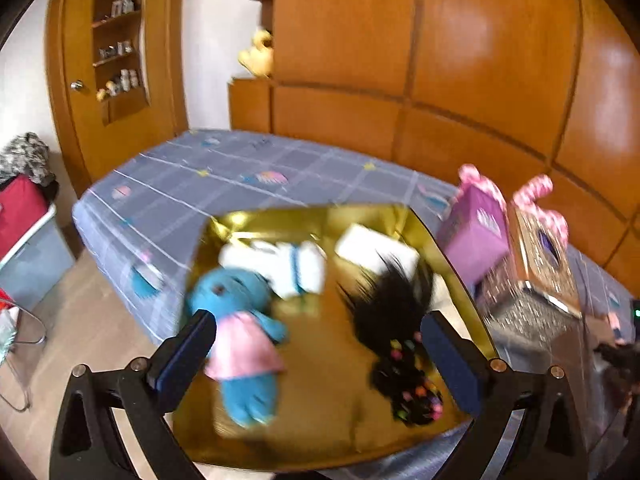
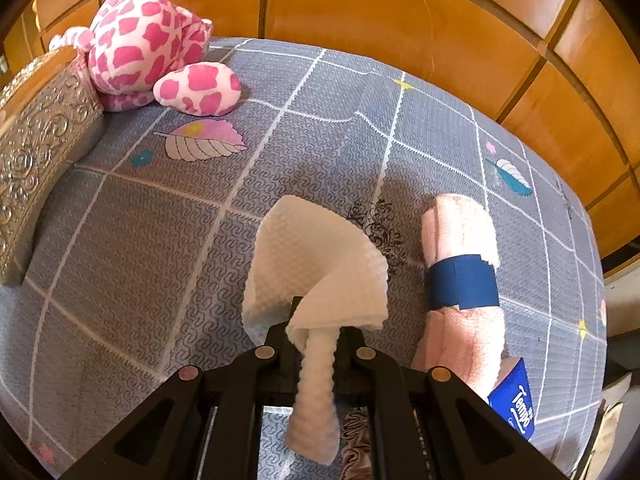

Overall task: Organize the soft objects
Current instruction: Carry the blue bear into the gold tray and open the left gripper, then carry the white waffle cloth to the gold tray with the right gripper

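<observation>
My right gripper is shut on a white embossed paper towel, held above the grey patterned bed. A rolled pink towel with a blue band lies to its right. My left gripper is open and empty above a gold tray. The tray holds a blue plush in a pink dress, a white plush, a black-haired doll and a white packet.
A pink-spotted plush and an ornate silver box sit at the back left; the box also shows in the left wrist view beside a purple box. A blue Tempo tissue pack lies near right. Wooden wardrobe behind.
</observation>
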`<state>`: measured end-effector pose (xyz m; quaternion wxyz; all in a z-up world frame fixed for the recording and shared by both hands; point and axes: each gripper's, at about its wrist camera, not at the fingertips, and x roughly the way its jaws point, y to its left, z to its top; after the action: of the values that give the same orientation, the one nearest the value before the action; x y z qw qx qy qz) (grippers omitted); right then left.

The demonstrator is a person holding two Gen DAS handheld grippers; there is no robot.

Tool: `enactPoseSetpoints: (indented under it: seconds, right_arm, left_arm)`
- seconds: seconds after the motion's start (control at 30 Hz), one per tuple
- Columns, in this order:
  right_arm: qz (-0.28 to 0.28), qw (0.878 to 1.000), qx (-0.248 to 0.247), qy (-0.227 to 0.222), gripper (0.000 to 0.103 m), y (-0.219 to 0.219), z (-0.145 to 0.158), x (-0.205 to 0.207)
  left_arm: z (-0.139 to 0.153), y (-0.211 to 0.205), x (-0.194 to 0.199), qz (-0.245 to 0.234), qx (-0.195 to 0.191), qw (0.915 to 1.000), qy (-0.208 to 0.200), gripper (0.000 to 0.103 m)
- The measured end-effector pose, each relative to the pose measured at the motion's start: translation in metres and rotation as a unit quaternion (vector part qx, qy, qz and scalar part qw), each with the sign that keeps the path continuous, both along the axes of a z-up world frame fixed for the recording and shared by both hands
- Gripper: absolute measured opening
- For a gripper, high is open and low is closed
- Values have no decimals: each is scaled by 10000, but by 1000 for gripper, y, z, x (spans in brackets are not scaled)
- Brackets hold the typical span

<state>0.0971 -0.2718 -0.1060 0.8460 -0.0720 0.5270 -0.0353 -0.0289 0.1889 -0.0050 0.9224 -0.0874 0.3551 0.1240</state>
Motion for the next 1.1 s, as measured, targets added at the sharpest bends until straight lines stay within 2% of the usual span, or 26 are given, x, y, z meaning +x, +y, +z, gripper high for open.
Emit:
enactPoseSetpoints:
  seconds: [0.27, 0.6, 0.73, 0.77, 0.8, 0.93, 1.1]
  right_arm:
    - [-118, 9999, -32, -31, 7, 8, -1, -3]
    - [-364, 9992, -145, -105, 6, 16, 1, -5]
    - [-612, 9980, 41, -148, 6, 16, 7, -3]
    - [-717, 9968, 255, -253, 6, 15, 15, -3]
    - [-717, 9968, 255, -253, 5, 15, 15, -3]
    - [-689, 9935, 616, -660, 6, 23, 49, 0]
    - [-313, 9863, 960, -1303, 6, 52, 106, 3]
  left_arm:
    - [-15, -15, 5, -89, 269, 9995, 139, 103]
    - [-21, -6, 7, -30, 213, 9994, 263, 103]
    - [-20, -6, 8, -46, 192, 9995, 266, 103]
    - [-20, -5, 7, -40, 188, 9995, 263, 103]
    - [-20, -5, 7, -30, 188, 9995, 267, 103]
    - [-21, -4, 7, -5, 155, 9995, 282, 103]
    - [-23, 0, 9, 47, 106, 9994, 324, 103]
